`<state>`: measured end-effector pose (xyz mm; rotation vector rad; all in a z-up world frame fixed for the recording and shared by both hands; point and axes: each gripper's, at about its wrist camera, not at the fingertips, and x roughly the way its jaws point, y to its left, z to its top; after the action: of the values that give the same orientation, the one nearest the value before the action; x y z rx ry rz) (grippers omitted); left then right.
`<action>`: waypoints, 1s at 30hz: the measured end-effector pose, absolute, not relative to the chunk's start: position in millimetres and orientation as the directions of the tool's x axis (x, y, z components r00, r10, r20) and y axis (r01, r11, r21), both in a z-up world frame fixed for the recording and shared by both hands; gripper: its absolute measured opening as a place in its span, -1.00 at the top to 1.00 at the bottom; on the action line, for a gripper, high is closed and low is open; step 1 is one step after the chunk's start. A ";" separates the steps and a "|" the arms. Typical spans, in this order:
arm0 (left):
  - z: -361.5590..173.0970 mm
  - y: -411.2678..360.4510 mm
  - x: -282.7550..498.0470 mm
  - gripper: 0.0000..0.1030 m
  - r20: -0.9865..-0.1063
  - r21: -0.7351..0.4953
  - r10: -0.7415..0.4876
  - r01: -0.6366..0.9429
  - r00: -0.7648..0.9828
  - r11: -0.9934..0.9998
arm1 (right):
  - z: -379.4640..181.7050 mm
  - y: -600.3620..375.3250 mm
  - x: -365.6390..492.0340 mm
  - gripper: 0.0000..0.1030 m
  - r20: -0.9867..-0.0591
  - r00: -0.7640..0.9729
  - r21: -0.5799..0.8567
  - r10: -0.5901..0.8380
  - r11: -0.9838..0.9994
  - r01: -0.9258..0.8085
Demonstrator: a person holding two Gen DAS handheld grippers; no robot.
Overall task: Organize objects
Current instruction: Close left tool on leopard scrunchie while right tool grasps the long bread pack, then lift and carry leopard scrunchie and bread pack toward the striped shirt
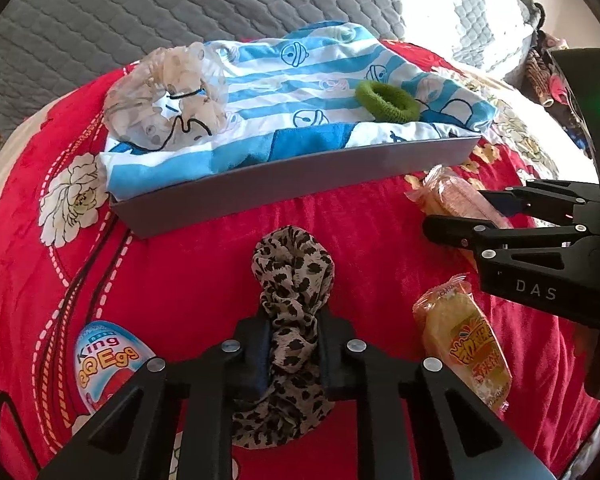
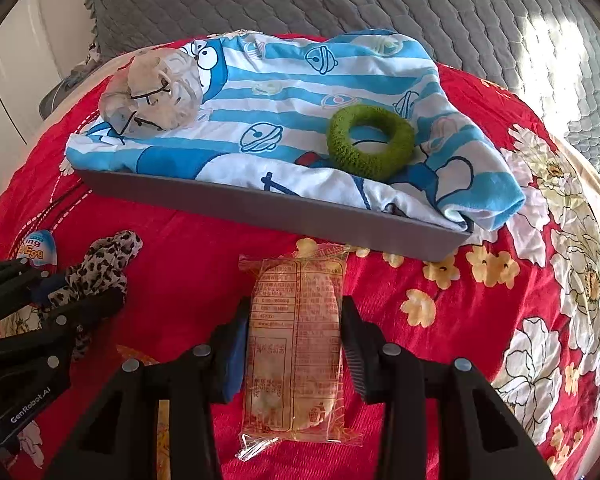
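A: Landmark = grey tray [image 1: 284, 184], the one with the blue striped cloth [image 1: 300, 92] in it. Where's each gripper?

B: Both on the near side of the tray, on the red floral bedspread [image 1: 188, 272]. Left gripper [image 1: 294, 344] is clenched on the leopard scrunchie [image 1: 292, 276]; fabric bunched between the pads, loop end sticking out toward the tray.

A: Right one?

B: Right gripper [image 2: 296, 340] clamped on the wrapped snack cake [image 2: 296, 344], pads on its two long sides. Long axis runs straight along the fingers, pointing at the tray's near wall.

A: So which is nearer the tray?

B: About even, I'd say. The packet's far end lies just short of the wall; the scrunchie's tip is near the wall too, a bit back. The scrunchie faces the tray's left half, the packet its right.

A: Already in the tray?

B: Sheer dotted scrunchie [image 2: 156, 92] at the far-left corner, green hair ring [image 2: 370, 146] toward the right, both on the cloth.

A: Leftovers outside?

B: Yellow snack packet [image 1: 466, 340] and toy egg [image 1: 108, 360], both farther from the tray than the grippers, unheld.

A: Next move hinges on?

B: Probably lift and carry forward over the near wall; both things lie end-on to it.
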<state>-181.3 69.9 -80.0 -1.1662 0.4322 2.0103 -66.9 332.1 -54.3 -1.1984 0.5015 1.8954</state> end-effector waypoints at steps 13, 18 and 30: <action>-49.4 57.7 -177.1 0.73 -0.822 -0.043 0.445 -0.739 -0.357 -0.672 | -22.2 319.5 -63.3 0.18 -0.855 -0.244 -0.082 0.457 -0.584 -0.807; -33.3 51.9 -178.9 0.73 -0.810 -0.042 0.447 -0.722 -0.380 -0.690 | -8.7 308.8 -67.7 0.18 -0.843 -0.267 -0.079 0.466 -0.598 -0.797; -15.0 39.8 -174.5 0.73 -0.804 -0.016 0.425 -0.699 -0.416 -0.715 | 14.0 290.6 -69.6 0.18 -0.827 -0.296 -0.078 0.478 -0.619 -0.781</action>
<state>-174.5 39.8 -15.0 -1.0930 0.4249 2.1480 -69.6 290.6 14.0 -1.1071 0.4388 1.9887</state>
